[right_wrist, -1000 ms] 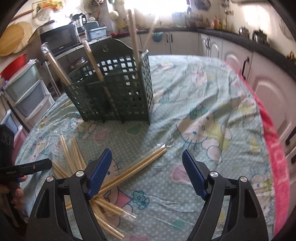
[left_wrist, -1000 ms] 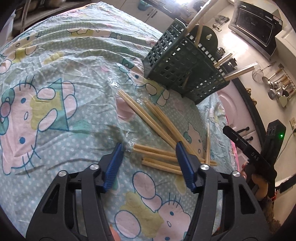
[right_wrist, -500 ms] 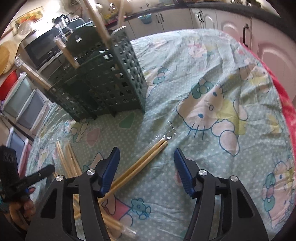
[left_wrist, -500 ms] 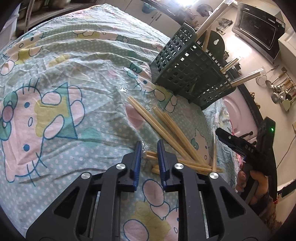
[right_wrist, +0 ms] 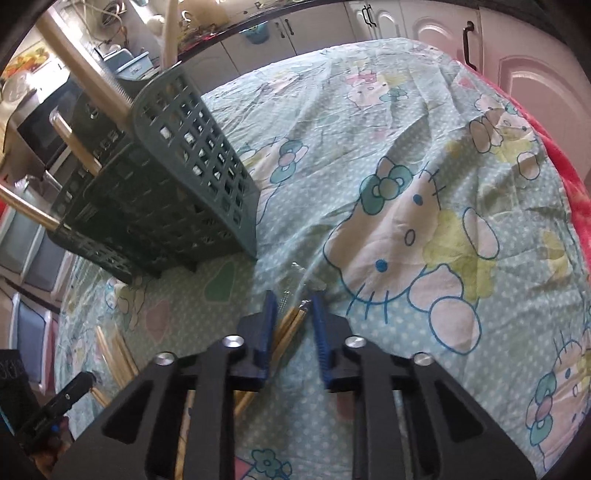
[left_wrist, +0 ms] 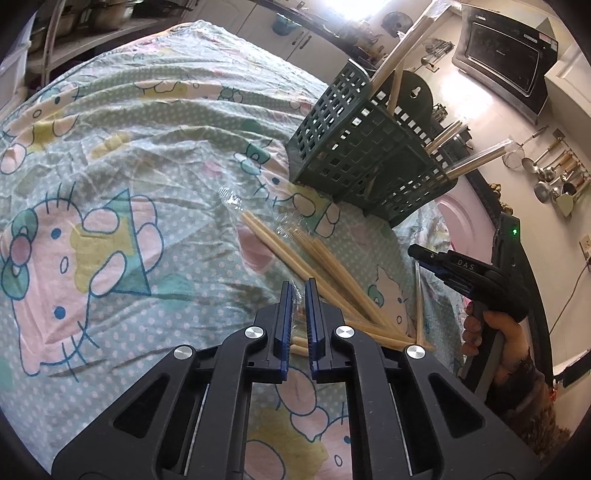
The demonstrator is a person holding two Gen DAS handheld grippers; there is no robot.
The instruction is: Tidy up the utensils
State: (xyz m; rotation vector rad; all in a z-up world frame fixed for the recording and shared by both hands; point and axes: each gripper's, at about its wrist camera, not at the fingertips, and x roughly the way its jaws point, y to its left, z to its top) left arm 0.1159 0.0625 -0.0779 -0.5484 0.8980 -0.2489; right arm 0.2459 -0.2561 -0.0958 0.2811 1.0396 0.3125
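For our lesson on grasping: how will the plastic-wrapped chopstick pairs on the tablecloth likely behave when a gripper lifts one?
The wrapped chopsticks look thin, straight and wooden, so probably stiff and light. The clear wrapper looks glossy and loose at its end, so it may slip or crinkle between the pads. Held near one end, as in the right gripper, the long pair will likely droop or pivot.

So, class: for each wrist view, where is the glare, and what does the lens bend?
Left wrist view: a blown-out window glares above the green basket, and the tablecloth bulges like a dome. Right wrist view: softer light, top edge washed out, cabinets curving.
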